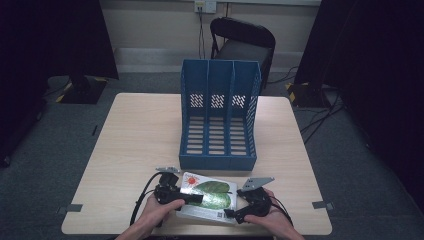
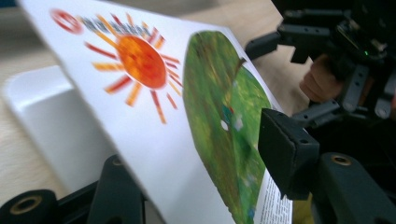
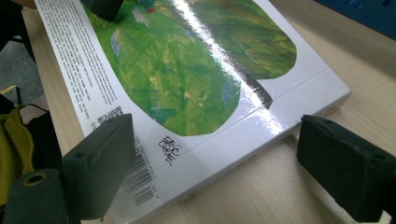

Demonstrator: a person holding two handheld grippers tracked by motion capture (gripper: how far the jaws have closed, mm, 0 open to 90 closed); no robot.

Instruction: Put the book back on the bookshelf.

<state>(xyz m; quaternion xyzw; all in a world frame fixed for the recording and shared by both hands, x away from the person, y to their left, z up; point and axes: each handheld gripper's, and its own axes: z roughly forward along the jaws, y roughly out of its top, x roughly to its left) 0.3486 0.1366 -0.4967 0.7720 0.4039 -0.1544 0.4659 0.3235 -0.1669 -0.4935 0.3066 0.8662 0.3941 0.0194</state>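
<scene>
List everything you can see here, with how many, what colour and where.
book: one, white cover with a green leaf and an orange sun, lying at the table's near edge, its left cover lifted
file rack: one, blue, three slots, mid-table behind the book
table: one, light wood, centre of the room
chair: one, black, behind the table
wall socket: one, pale, on the back wall
left gripper: one, black, at the book's left edge, one jaw over the lifted cover and one under it
right gripper: one, black, at the book's near right corner, jaws open around it
hands: two, at the bottom edge, one on each gripper
</scene>
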